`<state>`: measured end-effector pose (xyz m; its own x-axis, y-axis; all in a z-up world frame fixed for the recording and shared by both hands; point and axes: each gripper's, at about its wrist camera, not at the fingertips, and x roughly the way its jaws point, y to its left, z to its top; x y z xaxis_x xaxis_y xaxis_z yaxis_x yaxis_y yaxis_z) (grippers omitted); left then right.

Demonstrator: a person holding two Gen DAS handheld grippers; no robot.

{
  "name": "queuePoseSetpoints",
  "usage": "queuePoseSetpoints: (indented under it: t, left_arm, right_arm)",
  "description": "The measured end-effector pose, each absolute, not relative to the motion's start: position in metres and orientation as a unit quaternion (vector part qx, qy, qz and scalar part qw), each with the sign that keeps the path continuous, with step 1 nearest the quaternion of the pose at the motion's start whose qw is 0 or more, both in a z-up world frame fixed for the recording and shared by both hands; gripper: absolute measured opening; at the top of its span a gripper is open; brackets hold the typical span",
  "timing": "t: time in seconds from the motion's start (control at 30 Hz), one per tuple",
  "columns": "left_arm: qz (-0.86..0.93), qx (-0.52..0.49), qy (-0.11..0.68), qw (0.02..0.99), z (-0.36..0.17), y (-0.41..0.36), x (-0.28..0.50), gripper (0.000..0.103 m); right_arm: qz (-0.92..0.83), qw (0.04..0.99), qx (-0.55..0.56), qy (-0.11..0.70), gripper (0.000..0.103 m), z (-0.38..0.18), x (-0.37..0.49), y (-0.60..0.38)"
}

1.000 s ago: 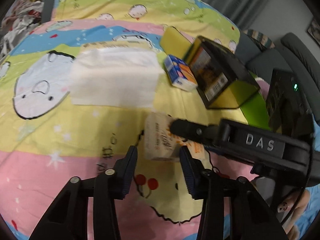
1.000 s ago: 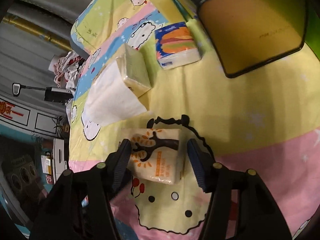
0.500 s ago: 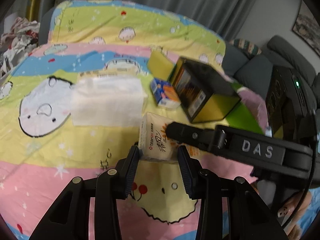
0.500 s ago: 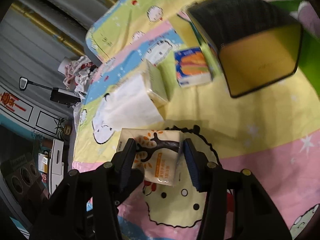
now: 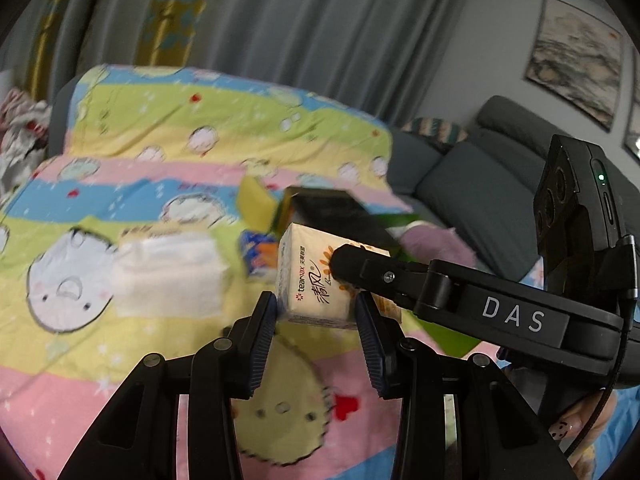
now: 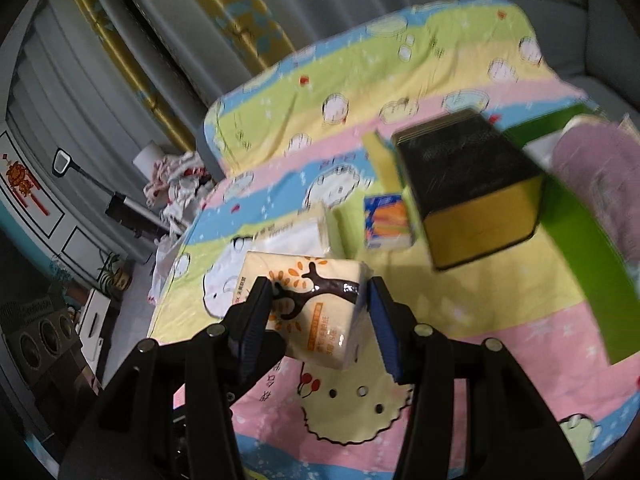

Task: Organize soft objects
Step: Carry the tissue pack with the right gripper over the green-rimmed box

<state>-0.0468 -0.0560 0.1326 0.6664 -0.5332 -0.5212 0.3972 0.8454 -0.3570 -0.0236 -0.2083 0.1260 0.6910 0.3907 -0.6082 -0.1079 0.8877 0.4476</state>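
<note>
The tissue pack [image 6: 316,308], previously resting on the bed [image 6: 500,312], is now lifted clear above its near edge. Right gripper [image 6: 320,312] jaws clamped on it; left gripper [image 5: 316,312] jaws also bracket it. Transfer can proceed.

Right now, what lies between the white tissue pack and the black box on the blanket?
In the right wrist view, a small blue and orange pack lies between the white tissue pack and the black box.

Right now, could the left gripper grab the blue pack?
Probably not yet. The left hand-held gripper is shut on the tissue pack, which the right hand-held gripper also clamps. The blue pack lies unblocked behind.
</note>
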Motion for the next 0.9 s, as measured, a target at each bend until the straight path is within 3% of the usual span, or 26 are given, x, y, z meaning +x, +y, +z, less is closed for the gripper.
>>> queuePoseSetpoints:
  t: [0.27,0.9]
  left_arm:
    - [-0.314,-0.087,0.297,0.898,0.155,-0.125,-0.049,0.041]
    - [-0.422,-0.024,0.331,0.844,0.134,-0.288,-0.028,0.041]
  right_arm:
    - [0.069,0.934,0.168,0.308,0.05,0.153,-0.051,-0.265]
    - [-0.063,0.902,0.321,0.283,0.052,0.118,-0.08,-0.428]
